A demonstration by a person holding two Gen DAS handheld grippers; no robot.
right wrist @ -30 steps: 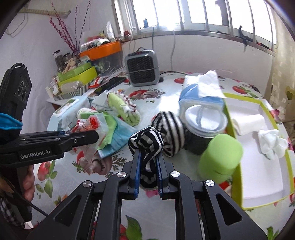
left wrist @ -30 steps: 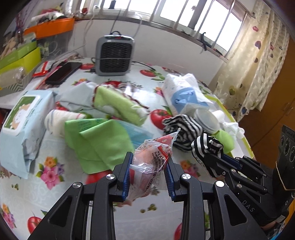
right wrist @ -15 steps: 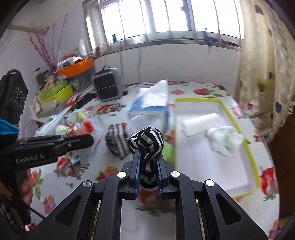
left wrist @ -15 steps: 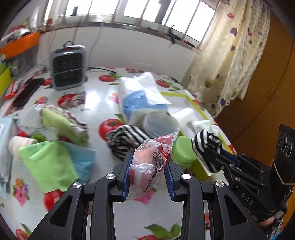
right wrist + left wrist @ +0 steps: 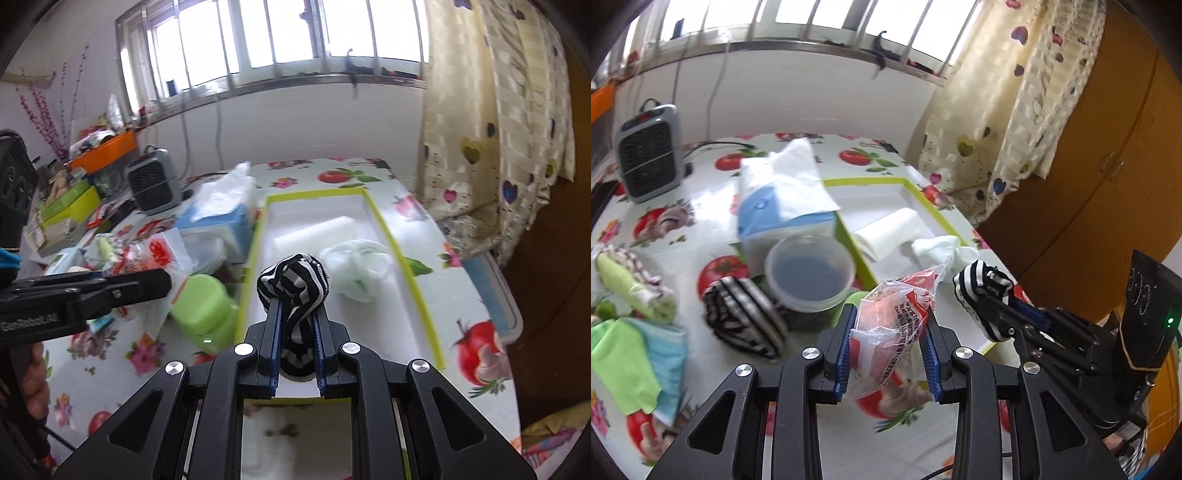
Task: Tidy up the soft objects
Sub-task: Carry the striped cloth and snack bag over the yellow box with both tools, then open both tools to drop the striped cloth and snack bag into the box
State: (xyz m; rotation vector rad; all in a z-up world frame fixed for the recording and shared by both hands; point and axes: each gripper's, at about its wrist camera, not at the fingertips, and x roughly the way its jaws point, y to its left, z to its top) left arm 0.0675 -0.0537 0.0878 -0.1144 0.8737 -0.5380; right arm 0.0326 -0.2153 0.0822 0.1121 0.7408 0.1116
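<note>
My left gripper [image 5: 889, 336] is shut on a crumpled red-and-clear plastic packet [image 5: 892, 325], held above the table beside the tray's near left corner. My right gripper [image 5: 295, 325] is shut on a black-and-white striped sock [image 5: 293, 284] and holds it over the near end of the white tray with a lime-green rim [image 5: 391, 236]. The sock also shows in the left wrist view [image 5: 982, 291]. A white roll [image 5: 314, 232] and a crumpled white cloth [image 5: 356, 266] lie in the tray. A second striped sock [image 5: 738, 317] lies on the table.
A blue tissue pack [image 5: 783, 206], a clear lidded tub [image 5: 809, 273] and a green lid [image 5: 201, 306] stand left of the tray. Green and blue cloths [image 5: 631, 354] and a rolled towel [image 5: 631, 284] lie further left. A grey heater [image 5: 648, 162] stands at the back.
Both grippers have swung right with their loads, from over the cloth pile to the tray. The right gripper now holds the sock above the tray's near end.
</note>
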